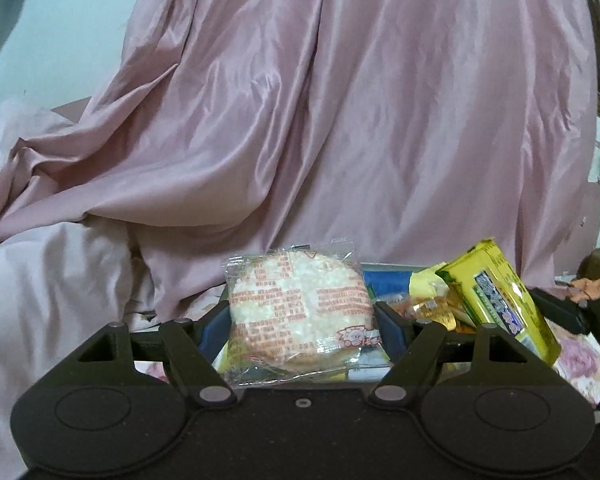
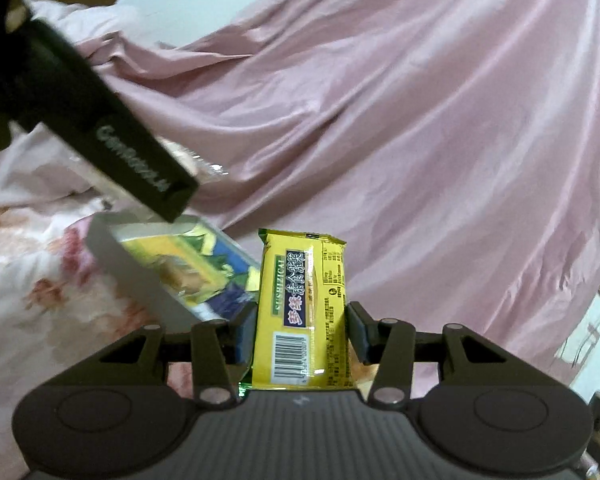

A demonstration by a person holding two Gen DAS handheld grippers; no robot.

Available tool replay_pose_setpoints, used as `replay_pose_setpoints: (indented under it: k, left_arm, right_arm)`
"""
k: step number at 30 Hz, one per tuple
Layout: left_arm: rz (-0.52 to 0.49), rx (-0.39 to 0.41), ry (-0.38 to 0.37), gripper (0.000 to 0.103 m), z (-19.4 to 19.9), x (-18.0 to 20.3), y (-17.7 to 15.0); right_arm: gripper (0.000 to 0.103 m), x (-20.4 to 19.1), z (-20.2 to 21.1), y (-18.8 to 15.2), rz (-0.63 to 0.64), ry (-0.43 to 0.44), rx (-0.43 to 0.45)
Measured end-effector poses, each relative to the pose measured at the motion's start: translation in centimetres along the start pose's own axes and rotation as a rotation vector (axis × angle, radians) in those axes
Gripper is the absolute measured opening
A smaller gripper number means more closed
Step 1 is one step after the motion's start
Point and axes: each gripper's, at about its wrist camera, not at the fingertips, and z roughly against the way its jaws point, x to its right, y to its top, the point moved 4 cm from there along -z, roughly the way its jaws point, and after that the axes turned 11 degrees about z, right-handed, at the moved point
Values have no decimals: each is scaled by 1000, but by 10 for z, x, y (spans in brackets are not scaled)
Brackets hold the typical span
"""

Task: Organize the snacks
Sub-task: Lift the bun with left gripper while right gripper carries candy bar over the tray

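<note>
Left gripper is clamped on a round rice cracker in a clear wrapper – dead centre of the left view, low down. Right gripper pinches a yellow snack pack standing upright, barcode at the bottom. Just left of it in the right view sits a grey box full of snacks, tilted, with the other gripper's black body crossing the upper left above it. Behind everything – a big crumpled pink sheet. Floral bedding lies underneath at lower left, pale wall in the upper left corner.
</note>
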Motion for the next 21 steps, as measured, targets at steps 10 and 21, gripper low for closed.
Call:
replay_pose_setpoints:
  k: [10,21]
  left_arm:
    - [21,-33,21,76,-53,26,4]
    - [45,-80,45,76,-104,30,-9]
  right_arm:
    - [51,32,-42,-15,-181,19,32]
    - [51,38,-83,-54,-316,77,-18]
